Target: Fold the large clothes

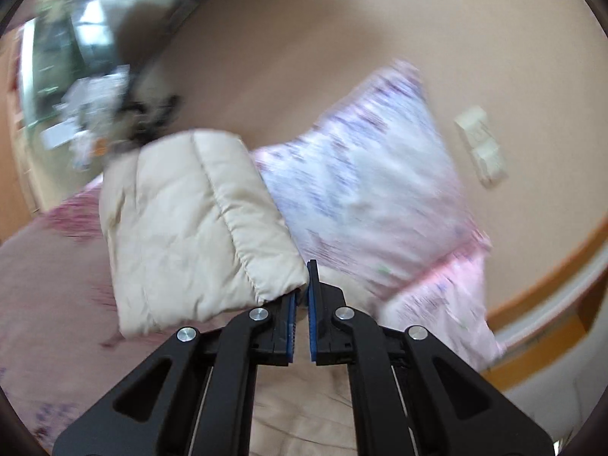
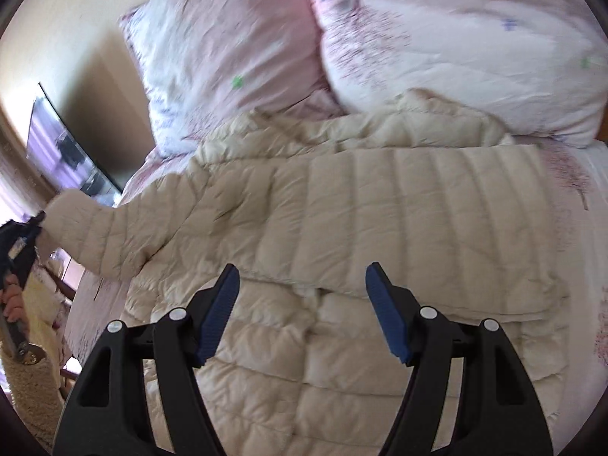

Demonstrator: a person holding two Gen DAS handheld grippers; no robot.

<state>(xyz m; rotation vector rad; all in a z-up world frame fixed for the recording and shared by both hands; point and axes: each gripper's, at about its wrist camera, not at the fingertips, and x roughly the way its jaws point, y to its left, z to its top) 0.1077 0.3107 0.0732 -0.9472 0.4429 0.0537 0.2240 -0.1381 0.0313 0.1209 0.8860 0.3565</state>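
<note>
Far over at the left edge of the right wrist view, the left gripper (image 2: 38,220) is clenched on the cuff of the sleeve (image 2: 102,239), with a hand (image 2: 13,304) on its handle below. Its own camera shows the cuff (image 1: 197,228) pinched at its corner between the blue pads (image 1: 290,311), lifted clear of the pink bedsheet (image 1: 45,266). From there the sleeve runs rightward into the body of the cream puffer jacket (image 2: 380,228), which lies spread flat across the bed, its quilted bands running side to side and one panel folded over the lower part. Above the jacket's middle the right gripper (image 2: 302,311) hangs with its jaws apart, gripping nothing. Behind the jacket, two pink floral pillows (image 2: 228,49) lean at the head of the bed, the right one (image 2: 475,38) touching the jacket's collar.
</note>
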